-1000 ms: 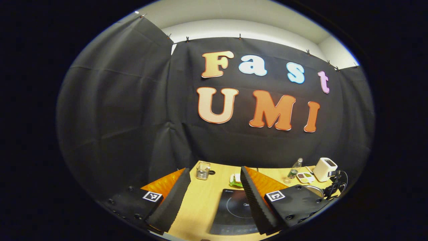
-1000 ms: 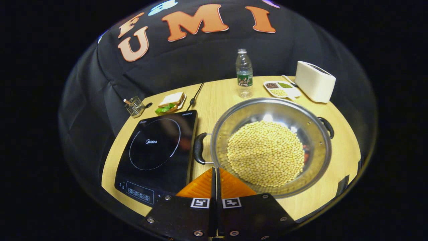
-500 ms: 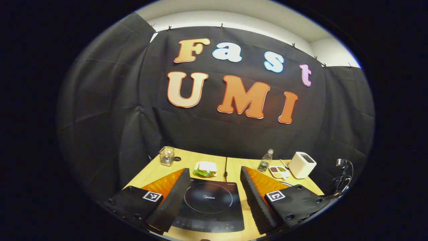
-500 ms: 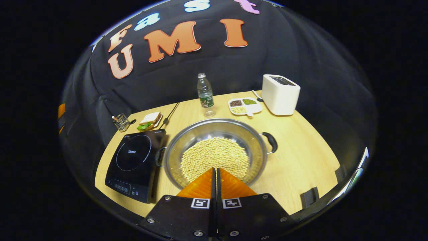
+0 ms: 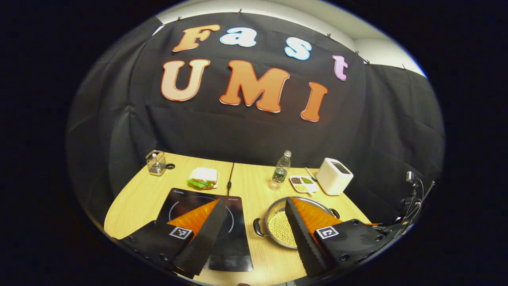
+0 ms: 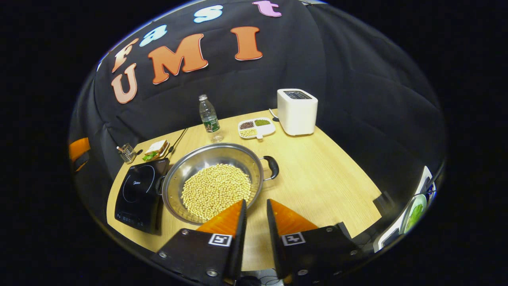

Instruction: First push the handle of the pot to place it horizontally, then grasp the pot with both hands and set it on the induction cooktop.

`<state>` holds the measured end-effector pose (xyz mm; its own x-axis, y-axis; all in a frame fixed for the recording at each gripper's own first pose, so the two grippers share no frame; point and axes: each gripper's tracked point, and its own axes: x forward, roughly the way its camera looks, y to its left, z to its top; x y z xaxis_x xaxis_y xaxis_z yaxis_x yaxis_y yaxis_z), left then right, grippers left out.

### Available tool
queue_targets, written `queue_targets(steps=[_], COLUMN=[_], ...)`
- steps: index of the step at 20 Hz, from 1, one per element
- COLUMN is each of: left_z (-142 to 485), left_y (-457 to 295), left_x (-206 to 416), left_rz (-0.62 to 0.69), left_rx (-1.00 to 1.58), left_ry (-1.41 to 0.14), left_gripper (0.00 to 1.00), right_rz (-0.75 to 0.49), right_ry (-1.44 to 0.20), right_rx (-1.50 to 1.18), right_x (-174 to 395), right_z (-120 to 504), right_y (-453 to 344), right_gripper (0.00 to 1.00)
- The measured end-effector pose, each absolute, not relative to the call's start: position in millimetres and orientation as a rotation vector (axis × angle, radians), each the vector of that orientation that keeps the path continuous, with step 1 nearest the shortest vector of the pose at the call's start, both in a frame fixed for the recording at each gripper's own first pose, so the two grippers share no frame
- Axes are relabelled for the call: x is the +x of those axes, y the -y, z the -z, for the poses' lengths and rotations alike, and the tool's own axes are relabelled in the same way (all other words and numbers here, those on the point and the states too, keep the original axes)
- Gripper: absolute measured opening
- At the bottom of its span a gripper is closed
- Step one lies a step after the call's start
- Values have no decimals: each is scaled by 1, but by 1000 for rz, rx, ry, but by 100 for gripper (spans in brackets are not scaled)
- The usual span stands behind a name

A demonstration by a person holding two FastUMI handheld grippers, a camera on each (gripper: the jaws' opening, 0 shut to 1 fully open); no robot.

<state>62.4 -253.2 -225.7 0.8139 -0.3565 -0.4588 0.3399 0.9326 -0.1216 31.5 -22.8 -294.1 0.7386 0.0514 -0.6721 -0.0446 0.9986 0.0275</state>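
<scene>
A steel pot [image 6: 186, 161] filled with yellow beans stands on the wooden table, its two black handles [image 6: 273, 167] pointing left and right. A black induction cooktop [image 6: 139, 188] lies just left of it. My right gripper [image 6: 256, 201] hovers above the table at the pot's near right edge, open by a narrow gap, with nothing between its fingers. In the left gripper view the cooktop [image 5: 236, 238] and pot [image 5: 278, 203] lie below and ahead. My left gripper [image 5: 254, 200] is wide open and empty, held above them.
Along the back of the table stand a wire holder [image 5: 155, 163], a sandwich on a plate [image 5: 203, 178], a water bottle [image 5: 280, 171], a divided dish of grains [image 5: 301, 182] and a white toaster [image 5: 334, 176]. A cable [image 5: 229, 178] runs back from the cooktop.
My right gripper has drawn back and to the right of the pot, and its fingers have parted. The left gripper's view has dropped and swung, bringing cooktop and pot into sight.
</scene>
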Motion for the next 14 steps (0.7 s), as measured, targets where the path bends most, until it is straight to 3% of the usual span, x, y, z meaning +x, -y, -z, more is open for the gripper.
queue_targets(steps=[1, 2, 3, 4, 6, 7, 14], left_z=[237, 250, 261, 272, 297, 312, 412], left_y=[261, 268, 273, 279, 289, 293, 311], left_x=[65, 67, 68, 71, 85, 88, 84], left_rz=[392, 411, 429, 448, 480, 494, 533], left_rx=[-28, -24, -23, -20, 15, 33, 80], left_ry=[-518, -546, -575, -602, -638, -663, -928], left_gripper=[98, 98, 97, 98, 98, 98, 99], right_rz=[-38, -22, -3, 13, 29, 36, 80], right_ry=[-744, -750, -754, -755, -748, -749, -791], right_rx=[13, 14, 12, 8, -15, -32, -40], right_x=[32, 34, 36, 38, 46, 50, 84], right_z=[297, 300, 303, 303, 303, 304, 326], right_y=[27, 28, 31, 32, 32, 33, 27], right_gripper=[34, 55, 58, 76, 89, 94, 95])
